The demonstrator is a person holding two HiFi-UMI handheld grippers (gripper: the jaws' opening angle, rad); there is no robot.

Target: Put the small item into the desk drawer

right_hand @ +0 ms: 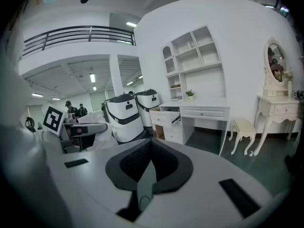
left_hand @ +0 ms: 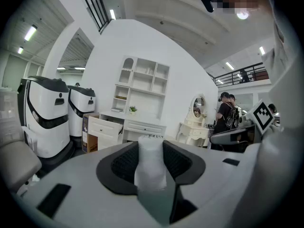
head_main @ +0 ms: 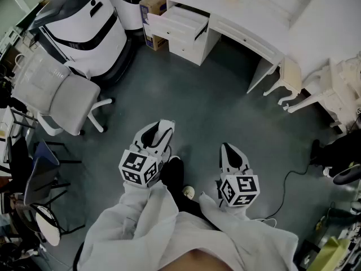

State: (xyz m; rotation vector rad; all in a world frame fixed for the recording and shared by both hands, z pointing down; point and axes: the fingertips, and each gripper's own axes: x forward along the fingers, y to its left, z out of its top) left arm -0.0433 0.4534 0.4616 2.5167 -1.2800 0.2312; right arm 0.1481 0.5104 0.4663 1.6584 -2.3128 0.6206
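A small white wrapped item [left_hand: 151,164] stands upright between the jaws of my left gripper [left_hand: 151,151], which is shut on it. From above, in the head view, the left gripper [head_main: 159,130] is held out over the grey floor, pointing toward the white desk [head_main: 248,21]. The desk's top drawer [head_main: 179,21] stands pulled open far ahead, and it also shows in both gripper views as the open drawer [left_hand: 104,128] [right_hand: 169,117]. My right gripper [head_main: 228,149] is beside the left, its jaws shut with nothing between them [right_hand: 150,150].
Two large white-and-black machines [head_main: 84,27] and a white office chair [head_main: 56,95] stand to the left. A cardboard box [head_main: 151,10] sits beside the drawers. A white stool [head_main: 290,75] and dressing table [head_main: 338,86] are on the right, with a cable [head_main: 287,179] on the floor.
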